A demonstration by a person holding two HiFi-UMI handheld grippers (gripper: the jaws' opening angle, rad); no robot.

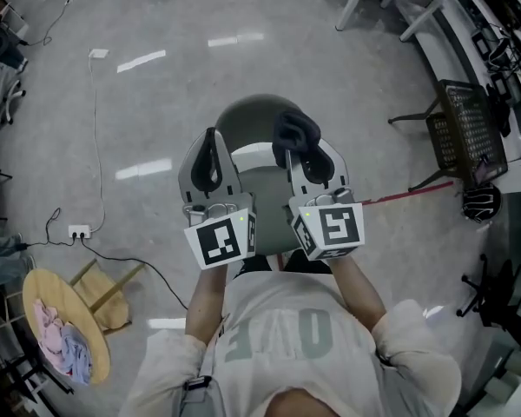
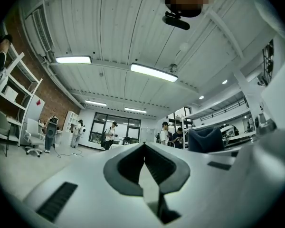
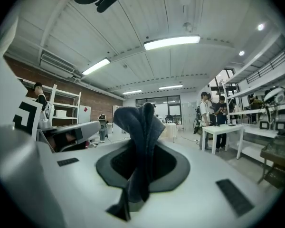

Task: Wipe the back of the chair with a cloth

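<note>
Two grippers sit side by side at the centre of the head view, both pointing towards the top of the frame. The right gripper (image 3: 142, 148) has its jaws pinched on a dark blue-grey cloth (image 3: 138, 122). The cloth rises out of the jaws in a crumpled fold, and a tail of it hangs on their near side. The left gripper (image 2: 144, 148) has its jaws pressed together with nothing between them.

In the head view the cloth shows as a dark lump just above the right gripper's tip. It sits over the grey-green chair (image 1: 247, 115), whose rounded shape fills the middle of the frame just beyond both grippers. Whether the cloth touches the chair cannot be told. The person's forearms and pale shirt (image 1: 286, 337) take up the lower centre.

On the grey floor (image 1: 156, 102), a white power strip (image 1: 78, 231) with a black cable lies at the left. Below it, in the lower left corner, a round wooden stool (image 1: 43, 289) carries pink and blue rags (image 1: 56, 341). A black mesh chair (image 1: 464, 133) stands at the upper right edge. A red line (image 1: 408, 195) on the floor runs from there towards the centre.
</note>
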